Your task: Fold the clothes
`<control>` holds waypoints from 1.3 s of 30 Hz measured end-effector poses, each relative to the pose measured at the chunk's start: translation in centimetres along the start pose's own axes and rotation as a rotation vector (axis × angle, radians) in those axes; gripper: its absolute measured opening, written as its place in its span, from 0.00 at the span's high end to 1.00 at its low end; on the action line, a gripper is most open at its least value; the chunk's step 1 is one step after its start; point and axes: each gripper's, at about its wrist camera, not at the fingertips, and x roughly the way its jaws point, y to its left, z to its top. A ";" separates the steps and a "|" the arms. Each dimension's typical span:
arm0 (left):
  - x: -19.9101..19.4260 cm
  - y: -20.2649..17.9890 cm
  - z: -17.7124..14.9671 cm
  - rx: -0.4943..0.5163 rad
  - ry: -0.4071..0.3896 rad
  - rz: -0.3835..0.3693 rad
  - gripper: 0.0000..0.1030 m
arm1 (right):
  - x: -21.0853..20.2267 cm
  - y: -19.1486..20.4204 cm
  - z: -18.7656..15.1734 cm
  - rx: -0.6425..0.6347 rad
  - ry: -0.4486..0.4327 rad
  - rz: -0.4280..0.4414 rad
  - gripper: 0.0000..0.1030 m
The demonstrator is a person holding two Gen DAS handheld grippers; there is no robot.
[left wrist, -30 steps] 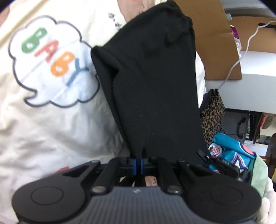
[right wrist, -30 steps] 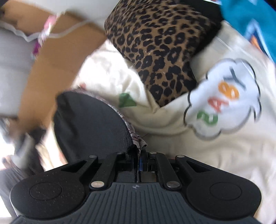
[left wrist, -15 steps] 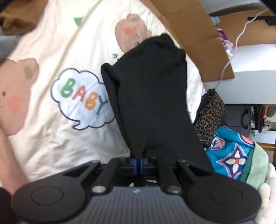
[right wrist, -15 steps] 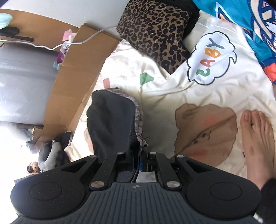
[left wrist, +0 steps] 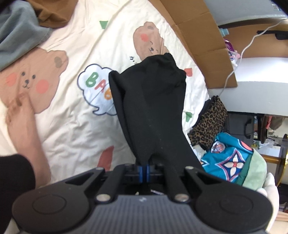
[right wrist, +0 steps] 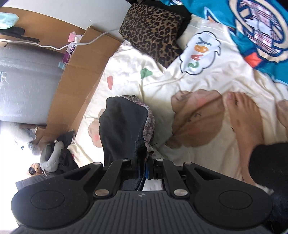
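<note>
Left gripper (left wrist: 144, 168) is clamped tight on an edge of the black garment (left wrist: 151, 108); blue pads pressed together with fabric pinched between. Right gripper (right wrist: 146, 167) is likewise closed on another edge of the same garment (right wrist: 122, 129), where a patterned lining (right wrist: 150, 124) shows along the rim. The garment hangs from both grippers above the sheet (left wrist: 72, 126), a cream bedsheet with bear prints and a "BABY" bubble (left wrist: 95, 88). Lower end looks close to the sheet; contact can't be confirmed. Bare foot (right wrist: 246, 126) rests on the sheet beside the garment. Leopard cloth (right wrist: 153, 30) and teal cloth (right wrist: 252, 27) lie at the sheet's edge, cardboard (right wrist: 81, 75) alongside. Grey cloth (left wrist: 18, 32) and brown cloth (left wrist: 52, 12) sit at the far corner.
</note>
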 end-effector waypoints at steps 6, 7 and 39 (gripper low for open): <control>0.4 0.6 0.1 -0.041 0.019 0.012 0.96 | -1.3 -2.0 -1.5 0.052 0.012 -0.023 0.97; 0.6 0.6 0.3 -0.046 0.021 0.013 0.96 | -1.1 -2.3 -1.5 0.059 0.015 -0.024 0.97; 11.8 2.9 11.7 -0.163 0.016 -0.035 0.96 | 13.6 -0.8 4.9 0.116 -0.039 0.071 0.97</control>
